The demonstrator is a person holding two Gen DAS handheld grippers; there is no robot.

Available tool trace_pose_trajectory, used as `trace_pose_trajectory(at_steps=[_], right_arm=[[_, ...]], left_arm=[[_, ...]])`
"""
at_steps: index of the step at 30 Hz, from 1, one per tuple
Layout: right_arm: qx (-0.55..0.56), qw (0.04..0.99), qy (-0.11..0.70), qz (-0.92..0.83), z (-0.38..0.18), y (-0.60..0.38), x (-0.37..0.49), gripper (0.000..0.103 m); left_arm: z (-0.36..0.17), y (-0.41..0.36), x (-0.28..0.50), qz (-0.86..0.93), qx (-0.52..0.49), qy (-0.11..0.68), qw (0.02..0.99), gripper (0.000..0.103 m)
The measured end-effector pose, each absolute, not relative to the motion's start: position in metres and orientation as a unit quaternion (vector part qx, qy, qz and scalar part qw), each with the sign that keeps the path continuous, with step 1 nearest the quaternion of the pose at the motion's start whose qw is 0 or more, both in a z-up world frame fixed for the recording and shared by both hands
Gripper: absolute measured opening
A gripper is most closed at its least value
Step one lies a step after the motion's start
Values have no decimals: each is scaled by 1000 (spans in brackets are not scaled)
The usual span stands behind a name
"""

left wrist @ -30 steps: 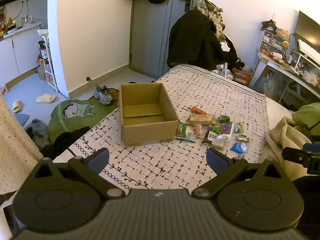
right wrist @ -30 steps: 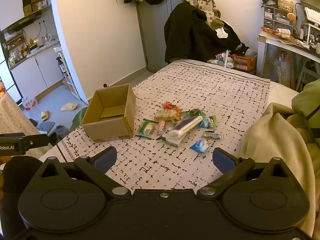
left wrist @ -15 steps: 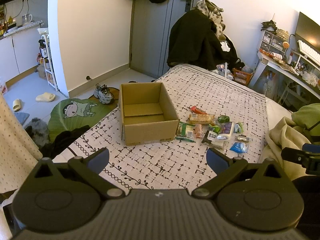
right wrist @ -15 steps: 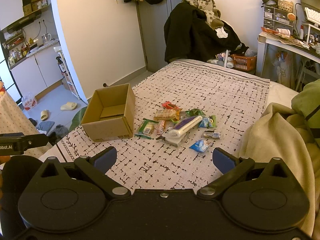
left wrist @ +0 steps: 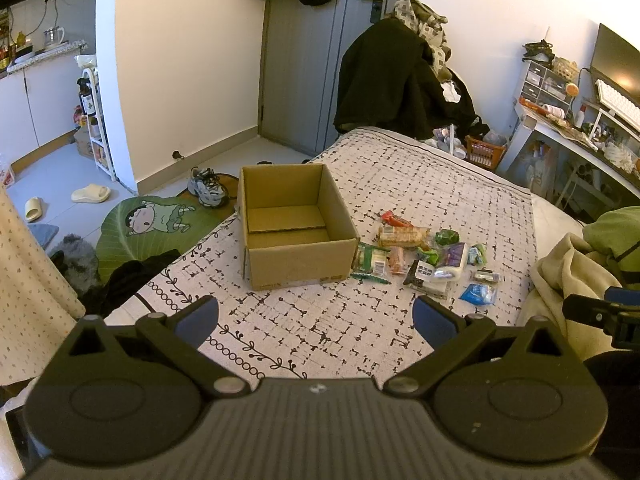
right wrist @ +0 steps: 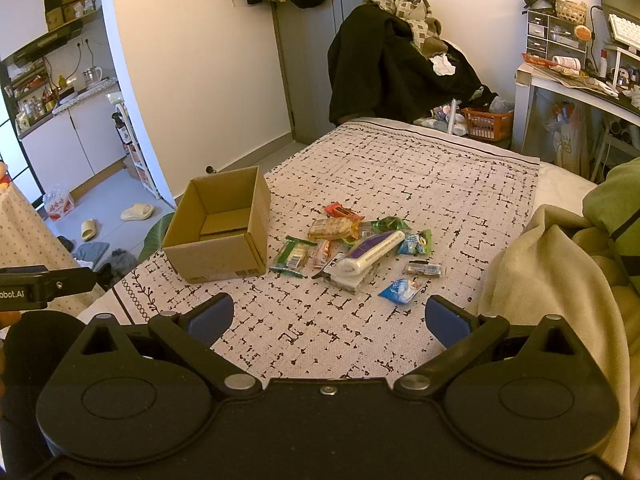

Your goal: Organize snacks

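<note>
An open cardboard box (left wrist: 294, 228) (right wrist: 220, 226) stands empty on the patterned bedspread (left wrist: 420, 184). To its right lies a heap of several snack packets (left wrist: 424, 256) (right wrist: 356, 246), among them a biscuit pack (right wrist: 330, 228), a green wafer pack (right wrist: 292, 255), a white tube-shaped pack (right wrist: 370, 252) and a blue sachet (right wrist: 400, 290). My left gripper (left wrist: 316, 316) is open and empty, held above the near bedspread, short of the box. My right gripper (right wrist: 328, 316) is open and empty too, hovering short of the packets.
A beige blanket (right wrist: 552, 280) and green cloth (right wrist: 612, 200) bunch up at the bed's right. Dark coats (left wrist: 392, 80) hang on a chair beyond the bed's far end. Left of the bed are a green floor mat (left wrist: 148, 224), sneakers (left wrist: 206, 188) and dark clothing (left wrist: 132, 276).
</note>
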State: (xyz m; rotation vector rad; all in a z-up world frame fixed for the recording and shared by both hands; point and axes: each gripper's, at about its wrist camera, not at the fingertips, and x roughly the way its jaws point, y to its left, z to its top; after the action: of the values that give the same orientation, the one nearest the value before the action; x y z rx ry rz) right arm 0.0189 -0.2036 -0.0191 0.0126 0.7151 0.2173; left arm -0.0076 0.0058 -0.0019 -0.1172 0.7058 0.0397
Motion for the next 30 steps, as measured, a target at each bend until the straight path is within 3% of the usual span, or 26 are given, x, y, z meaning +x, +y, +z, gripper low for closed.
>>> trace_pose_trajectory(at_steps=[30], right_arm=[[21, 931, 349, 106, -18, -211, 20, 103]], left_arm=[[-3, 5, -7, 14, -60, 347, 936, 102]])
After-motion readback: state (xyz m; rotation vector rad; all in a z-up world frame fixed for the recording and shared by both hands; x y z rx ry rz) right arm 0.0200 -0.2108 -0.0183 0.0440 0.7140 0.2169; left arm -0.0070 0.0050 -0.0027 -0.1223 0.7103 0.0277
